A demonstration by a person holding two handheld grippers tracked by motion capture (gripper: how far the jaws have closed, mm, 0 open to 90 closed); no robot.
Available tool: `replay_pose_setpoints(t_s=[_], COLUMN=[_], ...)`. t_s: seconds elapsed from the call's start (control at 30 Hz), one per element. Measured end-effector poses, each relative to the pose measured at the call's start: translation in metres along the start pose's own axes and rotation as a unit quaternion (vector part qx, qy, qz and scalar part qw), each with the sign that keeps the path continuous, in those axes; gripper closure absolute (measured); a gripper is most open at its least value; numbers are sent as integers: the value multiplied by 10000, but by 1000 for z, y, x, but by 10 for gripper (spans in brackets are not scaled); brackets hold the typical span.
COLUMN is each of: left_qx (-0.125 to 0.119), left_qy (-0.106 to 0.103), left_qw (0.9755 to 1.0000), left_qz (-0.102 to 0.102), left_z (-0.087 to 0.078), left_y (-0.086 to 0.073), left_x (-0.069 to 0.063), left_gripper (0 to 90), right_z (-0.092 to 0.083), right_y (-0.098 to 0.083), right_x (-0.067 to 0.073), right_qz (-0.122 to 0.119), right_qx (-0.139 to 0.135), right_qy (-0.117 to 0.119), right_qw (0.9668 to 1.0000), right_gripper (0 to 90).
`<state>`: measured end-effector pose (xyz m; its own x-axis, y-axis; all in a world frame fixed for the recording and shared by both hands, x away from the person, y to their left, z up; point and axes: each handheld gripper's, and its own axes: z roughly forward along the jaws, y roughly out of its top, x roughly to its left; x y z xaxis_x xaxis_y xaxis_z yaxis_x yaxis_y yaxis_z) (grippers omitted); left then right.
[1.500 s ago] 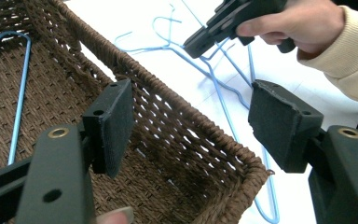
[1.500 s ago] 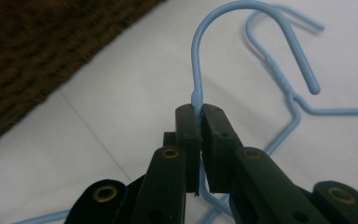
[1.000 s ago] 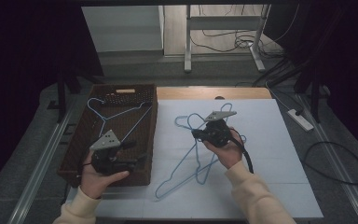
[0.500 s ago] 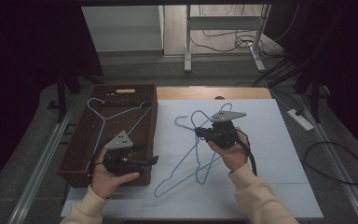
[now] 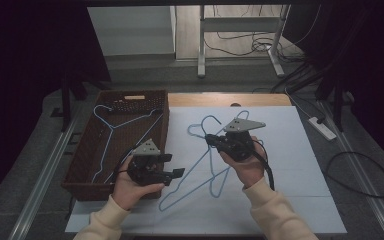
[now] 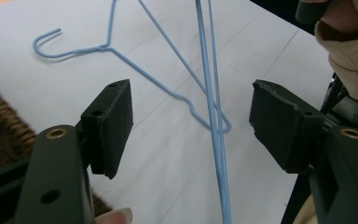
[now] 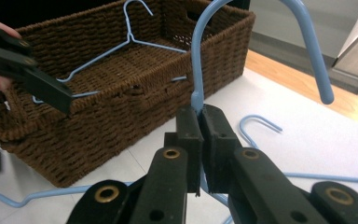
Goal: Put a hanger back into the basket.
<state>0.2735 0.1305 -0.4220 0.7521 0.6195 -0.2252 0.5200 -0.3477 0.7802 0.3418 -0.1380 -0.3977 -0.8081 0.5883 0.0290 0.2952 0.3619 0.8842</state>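
Right gripper [image 7: 200, 140] clamps hanger [image 7: 196, 100] neck — lifted higher | left gripper [image 6: 191, 126] open — moved nearer.

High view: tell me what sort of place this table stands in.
Probably a lab or workshop set up for recording, not a home. A white sheet covers the table, loose cables trail over the bare floor behind it, a power strip lies beside it, and dark curtains hang around.

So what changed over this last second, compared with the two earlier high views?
The left claw, open, slid right from over the basket's front edge towards the hangers on the white sheet. The right claw, shut on one blue hanger at its neck, lifted it slightly. The hanger in the basket and the second hanger on the sheet stayed put.
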Motion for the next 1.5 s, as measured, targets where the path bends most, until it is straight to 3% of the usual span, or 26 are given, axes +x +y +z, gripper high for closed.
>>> replay_pose_setpoints(t_s=[0.27,0.43,0.5,0.63,0.7,0.77,1.0,1.17,1.3,1.5], left_qx=[189,327,408,443,477,469,280,129,43,-164], left_qy=[-168,-273,-327,-491,-425,-371,-483,-477,-455,-312], left_qw=[9997,9991,9986,9978,9979,9981,9980,9984,9986,9987], left_qz=[-56,-80,-53,-85,-91,-142,-288,-270,-260,-359], left_z=[15,23,25,26,25,24,17,11,6,-9], left_y=[8,9,9,8,8,8,8,10,12,12], left_x=[-4,-6,-7,-8,-9,-8,-5,-7,-9,-2], left_gripper=[340,424,494,746,841,858,863,863,863,864], right_z=[-5,-8,-10,-12,-13,-13,-15,-19,-24,-40], right_y=[4,7,8,10,10,10,11,13,15,20], right_x=[5,8,9,12,12,12,12,11,13,7], right_qz=[22,50,65,59,70,89,100,178,109,9], right_qx=[-128,-212,-261,-308,-319,-327,-480,-653,-817,-1166], right_qy=[126,175,200,205,206,222,268,377,453,264], right_qw=[9998,9996,9994,9993,9993,9992,9984,9970,9956,9928], right_gripper=[870,870,870,870,869,870,868,861,841,557])
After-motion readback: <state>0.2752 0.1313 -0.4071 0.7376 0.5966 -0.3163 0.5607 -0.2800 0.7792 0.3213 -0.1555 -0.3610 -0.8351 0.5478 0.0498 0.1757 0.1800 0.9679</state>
